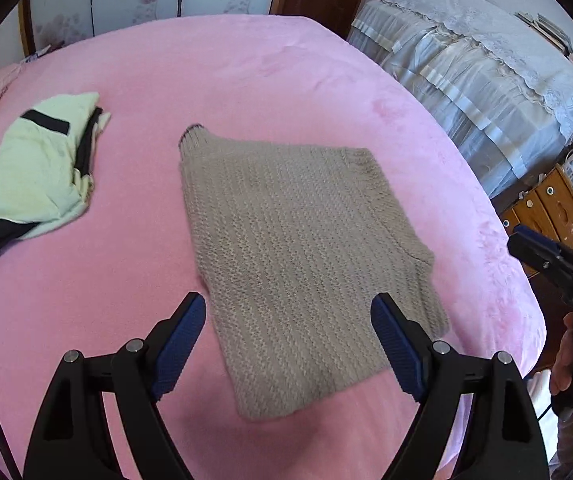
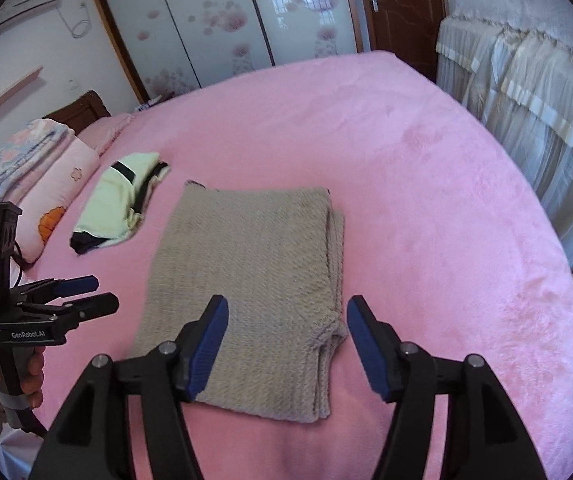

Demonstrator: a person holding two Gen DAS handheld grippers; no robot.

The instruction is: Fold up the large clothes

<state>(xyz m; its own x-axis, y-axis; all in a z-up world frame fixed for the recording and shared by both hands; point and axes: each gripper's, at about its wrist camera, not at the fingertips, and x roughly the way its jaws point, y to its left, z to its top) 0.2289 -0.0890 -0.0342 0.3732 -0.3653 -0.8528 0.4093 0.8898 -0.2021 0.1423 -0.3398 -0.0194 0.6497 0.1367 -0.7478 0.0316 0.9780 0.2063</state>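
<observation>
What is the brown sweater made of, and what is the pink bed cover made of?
The sweater looks like chunky knitted yarn, maybe wool or acrylic: rows of raised stitches and a ribbed cuff show. Its finish is matte and a bit fuzzy. The bed cover looks like soft plush fleece: it has a faint sheen, and brushed patches appear darker. The exact fibre cannot be told from the pictures.

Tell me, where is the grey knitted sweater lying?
The grey sweater lies folded on the pink bed, right of the pale green garment.
</observation>
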